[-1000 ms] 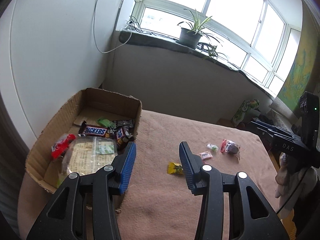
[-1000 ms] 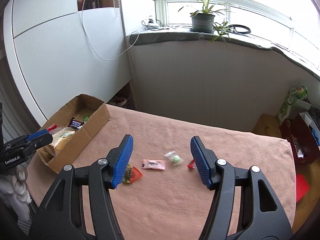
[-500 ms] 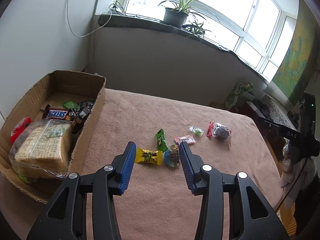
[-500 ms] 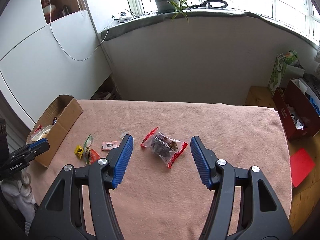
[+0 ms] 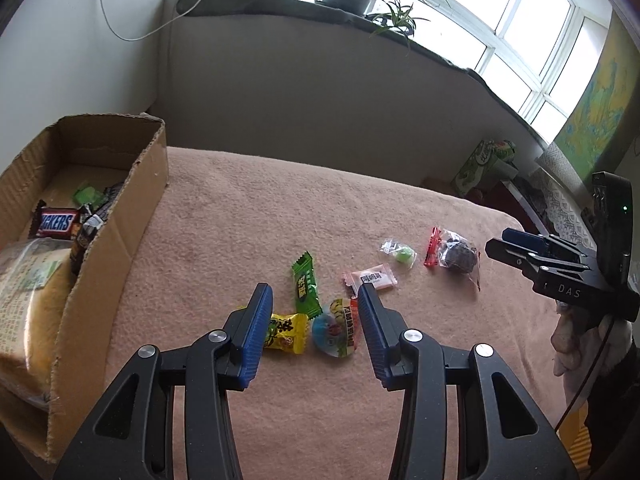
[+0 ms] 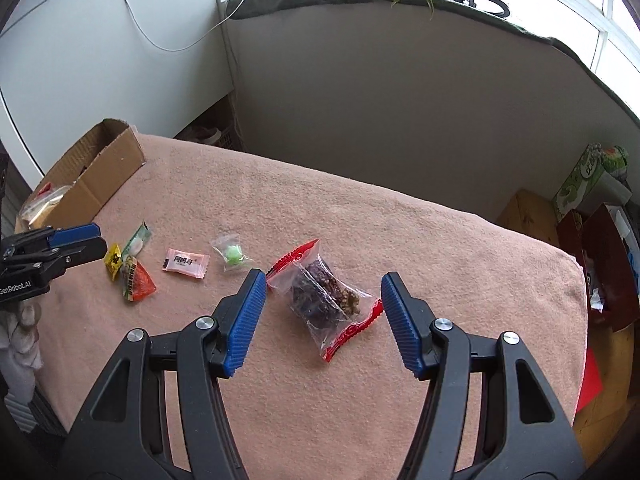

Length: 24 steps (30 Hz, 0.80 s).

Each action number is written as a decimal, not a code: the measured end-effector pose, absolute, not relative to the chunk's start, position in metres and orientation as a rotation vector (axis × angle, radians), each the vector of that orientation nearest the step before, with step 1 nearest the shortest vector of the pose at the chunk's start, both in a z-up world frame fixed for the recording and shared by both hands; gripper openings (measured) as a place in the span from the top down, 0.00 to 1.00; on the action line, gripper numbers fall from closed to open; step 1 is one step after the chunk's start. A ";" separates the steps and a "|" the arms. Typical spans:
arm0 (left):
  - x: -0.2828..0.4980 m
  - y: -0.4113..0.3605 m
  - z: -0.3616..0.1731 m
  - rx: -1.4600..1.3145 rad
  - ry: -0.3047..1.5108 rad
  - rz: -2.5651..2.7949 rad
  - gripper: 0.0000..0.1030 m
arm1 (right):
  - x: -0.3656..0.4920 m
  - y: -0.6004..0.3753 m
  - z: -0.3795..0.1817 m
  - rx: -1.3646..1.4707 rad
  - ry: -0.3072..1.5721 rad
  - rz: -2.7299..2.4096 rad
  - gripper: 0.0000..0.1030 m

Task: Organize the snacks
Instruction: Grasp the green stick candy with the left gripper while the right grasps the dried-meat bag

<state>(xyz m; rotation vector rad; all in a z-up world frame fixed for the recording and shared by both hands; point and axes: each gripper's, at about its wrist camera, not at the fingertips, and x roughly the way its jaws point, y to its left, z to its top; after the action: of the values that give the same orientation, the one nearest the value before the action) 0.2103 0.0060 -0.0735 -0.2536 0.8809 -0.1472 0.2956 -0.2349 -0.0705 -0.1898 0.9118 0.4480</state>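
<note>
Loose snacks lie on a pink cloth-covered table (image 5: 240,216). My left gripper (image 5: 314,294) is open, low over a yellow candy (image 5: 286,330) and a round blue-green packet (image 5: 334,328), touching neither. A green sachet (image 5: 306,286) and a pink candy (image 5: 370,278) lie just beyond them. My right gripper (image 6: 324,278) is open above a clear red-edged bag of dark snacks (image 6: 324,296), with its pads apart from the bag. A cardboard box (image 5: 120,232) at the left holds a Snickers bar (image 5: 56,222), a bagged bread loaf (image 5: 28,300) and small packets.
A small clear wrapper with a green candy (image 6: 233,256) lies between the pink candy (image 6: 186,262) and the bag. A grey wall runs behind the table, with plants on the sill above. Boxes and clutter (image 6: 592,184) stand on the floor past the table's right edge.
Both grippers have come down and closer to the table. The left view has swung from the box to the loose candies. The right view has swung from the small candies to the clear bag.
</note>
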 end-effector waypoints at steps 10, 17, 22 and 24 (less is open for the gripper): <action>0.232 -0.001 -0.095 -0.197 0.934 -0.131 0.76 | 0.306 -0.208 -0.087 -0.310 0.929 0.482 0.39; 0.233 0.005 -0.102 -0.178 0.949 -0.124 0.90 | 0.314 -0.202 -0.104 -0.335 0.961 0.474 0.39; 0.232 0.011 -0.106 -0.187 0.951 -0.129 0.93 | 0.315 -0.204 -0.108 -0.335 0.968 0.476 0.39; 0.230 0.012 -0.107 -0.194 0.948 -0.131 0.94 | 0.314 -0.205 -0.108 -0.343 0.970 0.478 0.41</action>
<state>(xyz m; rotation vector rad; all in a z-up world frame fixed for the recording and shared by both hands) 0.2296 0.0124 -0.1069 -0.1945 0.9480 -0.1312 0.3137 -0.2046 -0.1084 -0.3429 0.9703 0.4784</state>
